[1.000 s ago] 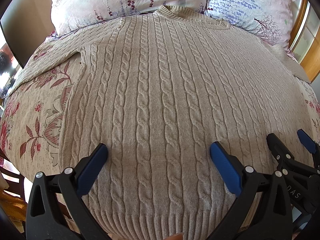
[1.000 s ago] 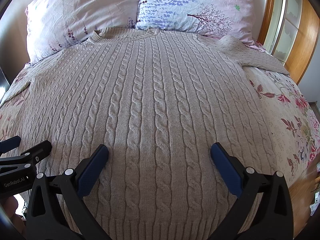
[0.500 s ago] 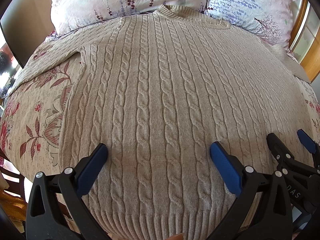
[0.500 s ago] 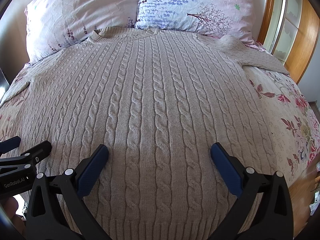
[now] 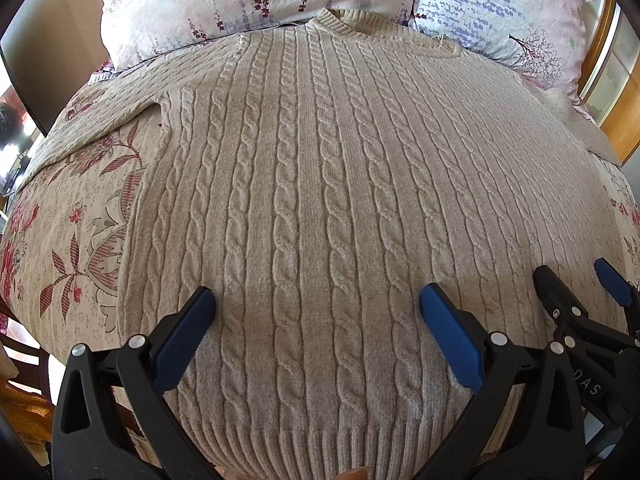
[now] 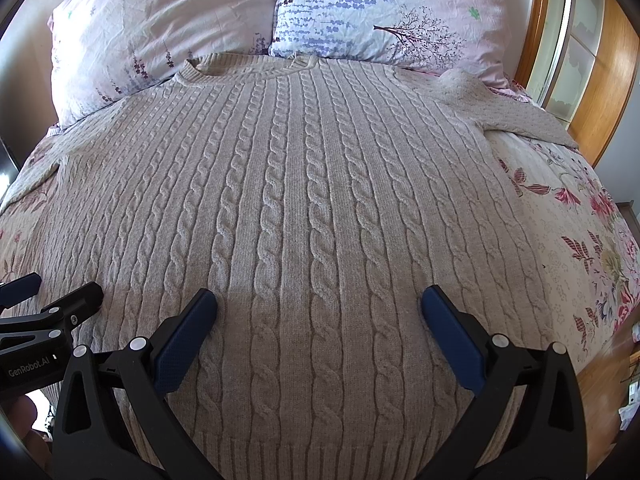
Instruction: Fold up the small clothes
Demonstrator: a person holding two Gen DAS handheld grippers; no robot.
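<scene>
Almost nothing differs from the pictures of a second ago. In the left wrist view the sweater [image 5: 320,200] sits a hair lower in the frame, so the left claw [image 5: 316,312] has shifted only by a trace (hardly a move at all). In the right wrist view the right claw [image 6: 320,312] and the cable knit below it line up alike.
</scene>
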